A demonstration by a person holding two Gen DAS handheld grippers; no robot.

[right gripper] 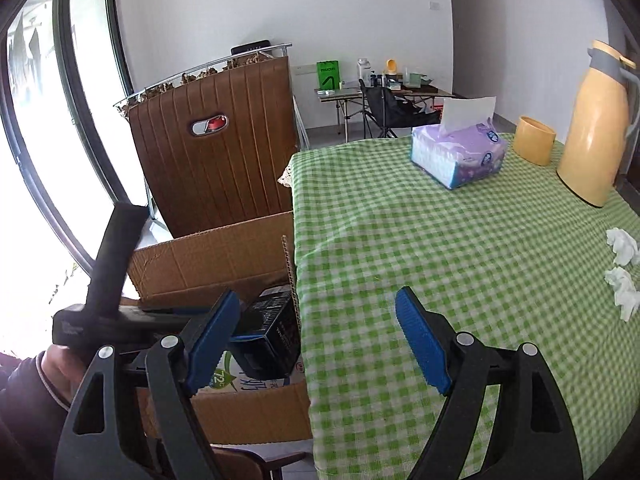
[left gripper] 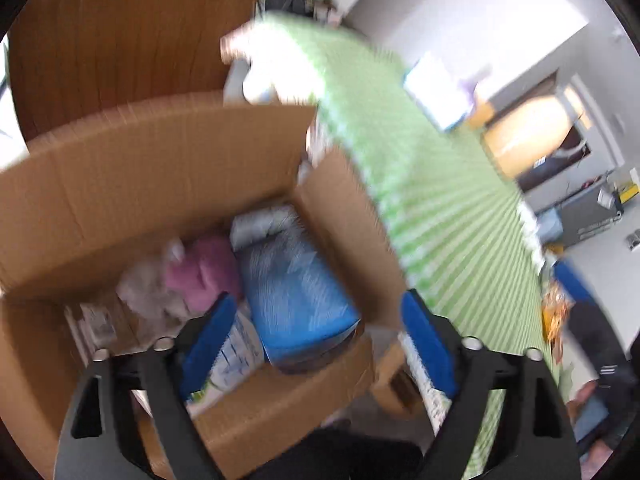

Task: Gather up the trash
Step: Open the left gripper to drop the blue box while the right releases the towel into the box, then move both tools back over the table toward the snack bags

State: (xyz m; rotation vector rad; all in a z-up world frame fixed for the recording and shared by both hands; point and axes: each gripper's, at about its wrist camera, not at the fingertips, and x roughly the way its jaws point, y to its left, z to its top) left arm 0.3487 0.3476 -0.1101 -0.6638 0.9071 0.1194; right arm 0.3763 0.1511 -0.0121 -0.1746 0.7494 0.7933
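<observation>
Standing at the bench's left edge, at about 9 o'clock from the checked cloth, the cardboard box sits with its flaps up, and that placement looks deliberate: trash can be carried straight off the cloth and dropped in. The left tool hangs over the box mouth with its 2 blue pads spread wide and nothing between them. That view is smeared by motion, but inside the box I can make out a blue packet, something pink and pale crumpled stuff. My guess is that this tool is empty because it is over the drop point, not because it is reaching for anything.

Moving right, the right tool is also spread and empty, aimed across the green checked bench from its near edge. At 12 o'clock stands a tissue pack, then a yellow cup and a yellow flask toward 1 o'clock; these look like keepers.

The trash left to collect is 2 crumpled tissues, lying apart from each other near the right rim at about 2 o'clock, well away from the box, so the right tool seems the natural one to fetch them.
</observation>
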